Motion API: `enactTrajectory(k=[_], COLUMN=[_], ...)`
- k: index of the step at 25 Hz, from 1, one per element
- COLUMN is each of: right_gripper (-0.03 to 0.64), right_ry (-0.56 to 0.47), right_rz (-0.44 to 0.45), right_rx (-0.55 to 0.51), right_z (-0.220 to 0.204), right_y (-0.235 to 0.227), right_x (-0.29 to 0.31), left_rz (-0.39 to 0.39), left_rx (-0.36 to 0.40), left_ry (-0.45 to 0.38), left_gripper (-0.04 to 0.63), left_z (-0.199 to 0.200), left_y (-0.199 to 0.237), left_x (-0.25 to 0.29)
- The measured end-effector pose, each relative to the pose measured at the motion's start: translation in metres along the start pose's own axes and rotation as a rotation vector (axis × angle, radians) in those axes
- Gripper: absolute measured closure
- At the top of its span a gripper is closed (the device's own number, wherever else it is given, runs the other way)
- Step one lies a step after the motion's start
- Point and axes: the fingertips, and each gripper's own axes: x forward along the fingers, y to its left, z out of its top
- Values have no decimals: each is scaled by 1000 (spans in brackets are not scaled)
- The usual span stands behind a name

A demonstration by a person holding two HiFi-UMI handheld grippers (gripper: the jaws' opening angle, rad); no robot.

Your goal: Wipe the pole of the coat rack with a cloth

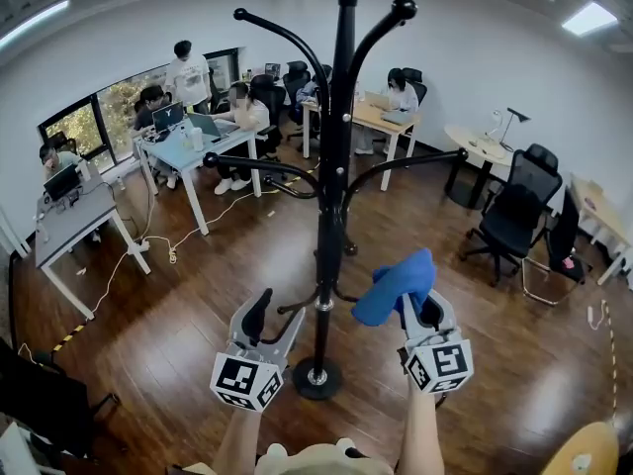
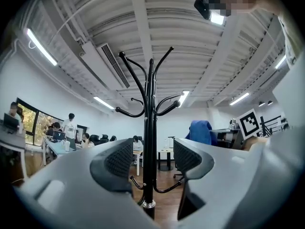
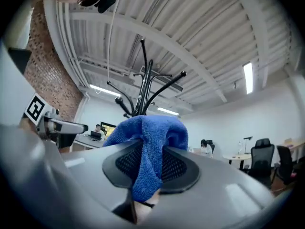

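A tall black coat rack (image 1: pixel 334 166) with curved hooks stands on a round base (image 1: pixel 316 377) on the wooden floor, straight ahead of me. My right gripper (image 1: pixel 413 300) is shut on a blue cloth (image 1: pixel 398 285), held just right of the pole's lower part without touching it. In the right gripper view the blue cloth (image 3: pixel 147 151) bulges out between the jaws, with the rack (image 3: pixel 143 87) behind it. My left gripper (image 1: pixel 272 317) stands open just left of the pole. The pole (image 2: pixel 149 142) shows through the gap between its jaws, a little beyond them.
Desks (image 1: pixel 193 151) with seated people and one standing person (image 1: pixel 188 72) fill the back left. Black office chairs (image 1: pixel 514 216) and a round table (image 1: pixel 480 146) stand at the right. A cable (image 1: pixel 148 250) runs over the floor at the left.
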Motion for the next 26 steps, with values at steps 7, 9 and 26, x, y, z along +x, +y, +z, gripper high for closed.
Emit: enactTrajectory(k=[7,9,26], right_gripper=[538,538,538], right_ry=[90,96,120], right_rz=[81,84,151], right_rx=[-1,-8,11], right_z=[-46,-48,-67], right_y=[46,53,90], right_x=[8,11,28], left_rz=[51,73,83], left_rx=[22,17,-17], left_ry=[84,91,119], left_gripper=[350,350,365], left_z=[-32,-37,-51], left_y=[8,13,26], left_x=[0,-1,-4])
